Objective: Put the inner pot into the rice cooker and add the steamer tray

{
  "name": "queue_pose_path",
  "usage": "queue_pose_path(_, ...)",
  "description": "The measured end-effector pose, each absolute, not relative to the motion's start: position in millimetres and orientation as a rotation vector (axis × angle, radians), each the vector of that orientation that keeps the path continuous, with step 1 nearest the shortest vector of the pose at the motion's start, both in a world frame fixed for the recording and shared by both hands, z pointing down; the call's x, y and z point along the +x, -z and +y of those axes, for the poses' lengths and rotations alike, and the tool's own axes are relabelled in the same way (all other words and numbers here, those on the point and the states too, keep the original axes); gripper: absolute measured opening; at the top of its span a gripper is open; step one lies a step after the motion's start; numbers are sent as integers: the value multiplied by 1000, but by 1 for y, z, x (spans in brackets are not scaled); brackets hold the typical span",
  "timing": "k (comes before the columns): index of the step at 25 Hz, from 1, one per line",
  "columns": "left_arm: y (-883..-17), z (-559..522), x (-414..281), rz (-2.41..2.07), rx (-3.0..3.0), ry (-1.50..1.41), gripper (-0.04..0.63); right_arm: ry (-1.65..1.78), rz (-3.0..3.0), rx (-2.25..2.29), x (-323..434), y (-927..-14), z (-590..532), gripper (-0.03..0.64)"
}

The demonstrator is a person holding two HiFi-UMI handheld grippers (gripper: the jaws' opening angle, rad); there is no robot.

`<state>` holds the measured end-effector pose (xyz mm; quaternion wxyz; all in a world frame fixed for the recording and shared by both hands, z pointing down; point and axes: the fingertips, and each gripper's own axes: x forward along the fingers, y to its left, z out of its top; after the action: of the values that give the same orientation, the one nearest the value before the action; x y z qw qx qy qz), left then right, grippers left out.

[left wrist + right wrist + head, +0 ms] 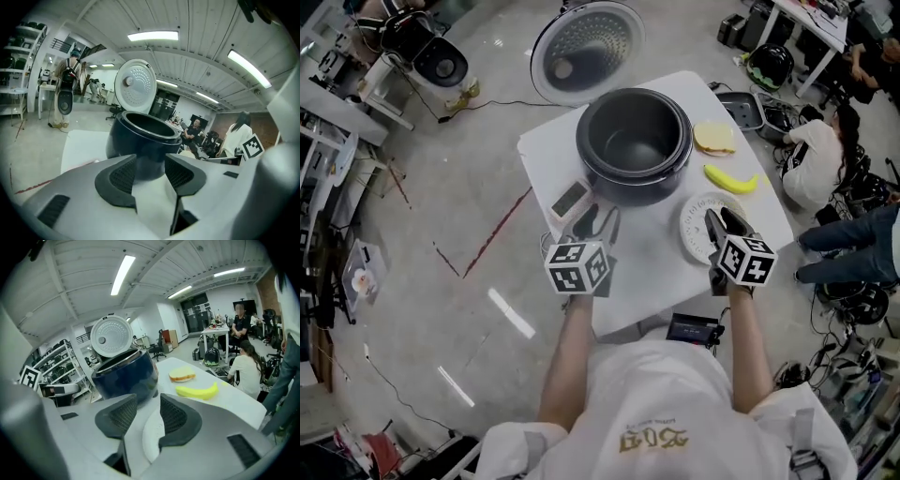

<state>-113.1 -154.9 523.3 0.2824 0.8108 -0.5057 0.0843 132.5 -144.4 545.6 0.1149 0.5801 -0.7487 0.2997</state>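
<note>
The dark rice cooker [633, 178] stands at the back of the white table [652, 253], its white lid [586, 42] tipped open behind it. A dark pot rim [149, 125] sits at its top. The white round steamer tray [694, 234] lies flat on the table to the right of the cooker's front. My left gripper [600, 220] is open and empty just short of the cooker [136, 145]. My right gripper [724, 223] hovers open over the tray [149, 437], its pads apart from it, with the cooker [126, 376] to its left.
A bread slice [713, 138] and a banana [731, 178] lie right of the cooker. A small grey device [572, 199] sits at the table's left edge beside my left gripper. Seated people [816, 159] and cluttered gear are on the floor to the right.
</note>
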Motion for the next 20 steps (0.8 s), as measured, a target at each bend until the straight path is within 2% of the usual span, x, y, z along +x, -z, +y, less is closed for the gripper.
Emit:
queue_pose_path(8, -551, -116, -56, -1178, 2195, -240, 195, -912, -2073, 1793, 174, -561, -77, 169)
queue_pose_path(20, -599, -98, 10, -1062, 2136, -347, 201, -975, -1975, 1830, 247, -598, -62, 173)
